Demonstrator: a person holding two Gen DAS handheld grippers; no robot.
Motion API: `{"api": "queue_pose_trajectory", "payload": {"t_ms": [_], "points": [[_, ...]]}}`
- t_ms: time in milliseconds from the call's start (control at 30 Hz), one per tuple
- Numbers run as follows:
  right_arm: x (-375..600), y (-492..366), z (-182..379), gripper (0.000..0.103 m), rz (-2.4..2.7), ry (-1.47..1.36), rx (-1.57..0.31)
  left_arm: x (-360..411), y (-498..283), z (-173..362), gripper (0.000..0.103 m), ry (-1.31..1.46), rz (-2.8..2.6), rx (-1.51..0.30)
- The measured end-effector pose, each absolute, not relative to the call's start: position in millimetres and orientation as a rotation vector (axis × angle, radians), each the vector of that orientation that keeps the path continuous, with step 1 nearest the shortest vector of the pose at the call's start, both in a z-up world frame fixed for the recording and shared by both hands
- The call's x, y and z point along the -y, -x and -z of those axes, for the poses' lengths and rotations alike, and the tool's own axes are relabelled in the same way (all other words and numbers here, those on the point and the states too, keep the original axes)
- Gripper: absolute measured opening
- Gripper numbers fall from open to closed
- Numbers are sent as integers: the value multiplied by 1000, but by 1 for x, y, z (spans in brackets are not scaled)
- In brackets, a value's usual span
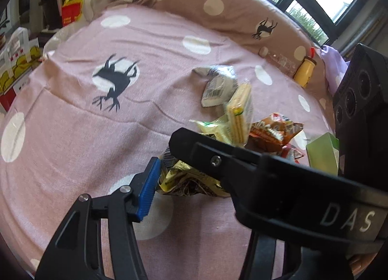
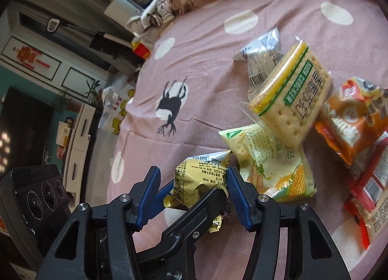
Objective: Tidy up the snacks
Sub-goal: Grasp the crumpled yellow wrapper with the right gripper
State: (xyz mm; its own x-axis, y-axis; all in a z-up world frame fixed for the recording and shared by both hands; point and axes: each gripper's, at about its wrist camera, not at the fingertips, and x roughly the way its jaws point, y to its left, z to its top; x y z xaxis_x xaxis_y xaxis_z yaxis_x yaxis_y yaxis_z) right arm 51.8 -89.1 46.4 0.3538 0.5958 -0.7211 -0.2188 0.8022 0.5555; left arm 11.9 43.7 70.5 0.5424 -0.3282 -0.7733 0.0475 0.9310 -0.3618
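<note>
Both grippers meet at one crumpled yellow packet (image 2: 201,178) on the pink spotted bedspread (image 2: 206,37), long axis running away from them: the right gripper (image 2: 192,191) pinches it, and the left gripper (image 1: 174,166) looks clamped on it too. Just beyond lie one corn-printed packet (image 2: 269,166), one pack reading "CRACKER" (image 2: 291,93), one orange bag (image 2: 351,119) and red wrappers (image 2: 366,197). Farthest lies one silver barcoded packet (image 2: 262,54).

1. Our left wrist camera sits on the left gripper (image 1: 169,170); it looks down along its fingers at the pink bed cover (image 1: 72,134), up close.
2. Our right wrist camera does the same from the right gripper (image 2: 194,190); it is close too.
3. We see the yellow snack packet (image 1: 191,180) and the cracker pack (image 2: 291,100) in both views.
</note>
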Motion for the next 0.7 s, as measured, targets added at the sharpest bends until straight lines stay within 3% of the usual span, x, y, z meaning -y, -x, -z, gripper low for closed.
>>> {"api": "queue_pose_trajectory", "payload": {"t_ms": [400, 700], "points": [[112, -18, -90, 60, -471, -362, -894, -20, 11, -102, 54, 271, 345, -808], [153, 9, -93, 60, -364, -389, -804, 23, 22, -108, 54, 176, 467, -775]]}}
